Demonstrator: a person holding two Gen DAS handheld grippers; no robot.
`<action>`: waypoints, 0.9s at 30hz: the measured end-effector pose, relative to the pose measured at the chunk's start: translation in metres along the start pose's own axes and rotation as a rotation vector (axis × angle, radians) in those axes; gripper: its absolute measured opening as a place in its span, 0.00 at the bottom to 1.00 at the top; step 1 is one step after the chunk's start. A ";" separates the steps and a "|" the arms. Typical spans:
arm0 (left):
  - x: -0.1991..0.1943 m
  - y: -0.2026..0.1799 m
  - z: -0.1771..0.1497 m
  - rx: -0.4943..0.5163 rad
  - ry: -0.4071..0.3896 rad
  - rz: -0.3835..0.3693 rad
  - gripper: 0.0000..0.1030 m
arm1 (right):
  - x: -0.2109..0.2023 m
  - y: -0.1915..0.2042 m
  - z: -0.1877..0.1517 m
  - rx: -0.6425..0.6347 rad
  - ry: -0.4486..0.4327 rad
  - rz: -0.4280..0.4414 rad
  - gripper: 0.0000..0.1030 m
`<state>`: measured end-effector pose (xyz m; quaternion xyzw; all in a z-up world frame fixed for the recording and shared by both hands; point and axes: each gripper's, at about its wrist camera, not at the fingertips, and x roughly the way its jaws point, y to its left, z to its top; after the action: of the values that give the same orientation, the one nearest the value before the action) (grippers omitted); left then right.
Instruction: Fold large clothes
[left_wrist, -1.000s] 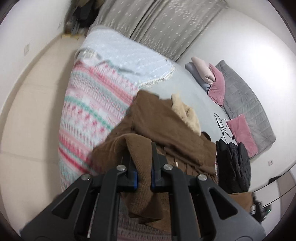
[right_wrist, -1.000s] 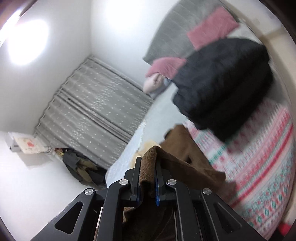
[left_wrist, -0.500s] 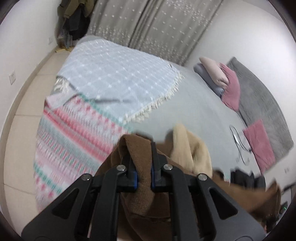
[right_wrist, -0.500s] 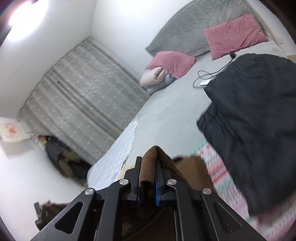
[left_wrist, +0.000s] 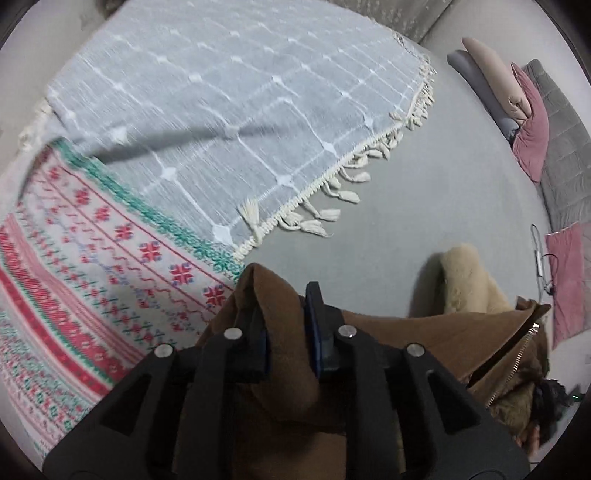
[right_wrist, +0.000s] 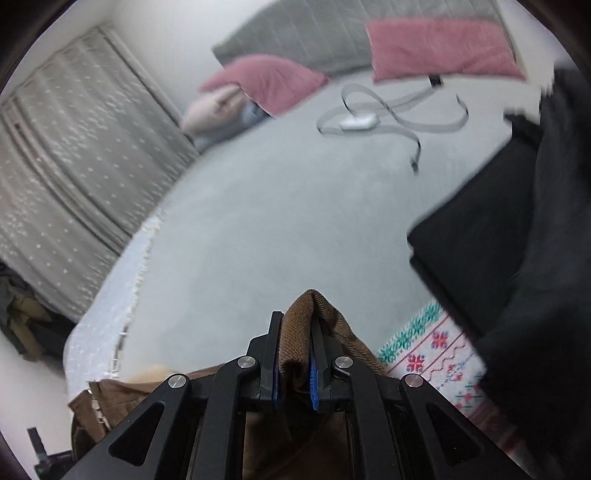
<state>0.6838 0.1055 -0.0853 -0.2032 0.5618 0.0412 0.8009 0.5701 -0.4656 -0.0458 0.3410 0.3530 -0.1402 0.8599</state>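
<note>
A brown coat (left_wrist: 406, 339) with a cream fleece lining (left_wrist: 465, 273) and a metal zipper (left_wrist: 513, 350) hangs low over the bed between my two grippers. My left gripper (left_wrist: 284, 295) has a thick fold of the coat between its fingers; its jaws are opening, and the cloth still fills the gap and drapes over the left finger. In the right wrist view my right gripper (right_wrist: 295, 321) is shut on another fold of the brown coat (right_wrist: 354, 343), which pokes up past its fingertips.
A blue-grey tasselled throw (left_wrist: 240, 110) and a red-and-green patterned blanket (left_wrist: 92, 277) cover the near side of the grey bedsheet (left_wrist: 424, 184). A black jacket (right_wrist: 517, 240) lies to the right. A charger cable (right_wrist: 362, 122) and pink pillows (right_wrist: 273, 81) lie at the head.
Both grippers have swept forward and down across the bed with the coat, toward the bare grey sheet. The left gripper's jaws stand wider apart than before.
</note>
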 end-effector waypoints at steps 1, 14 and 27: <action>0.002 0.002 0.003 -0.008 0.023 -0.020 0.23 | 0.007 -0.005 -0.003 0.010 0.017 0.003 0.11; -0.066 0.061 0.004 -0.229 -0.090 -0.255 0.56 | -0.021 0.008 0.008 -0.098 0.004 -0.019 0.57; -0.056 0.012 -0.025 0.136 -0.109 -0.105 0.58 | -0.025 0.040 -0.027 -0.300 0.090 0.051 0.58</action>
<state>0.6378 0.1158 -0.0444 -0.1749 0.5073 -0.0280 0.8433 0.5576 -0.4182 -0.0225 0.2235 0.3991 -0.0486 0.8879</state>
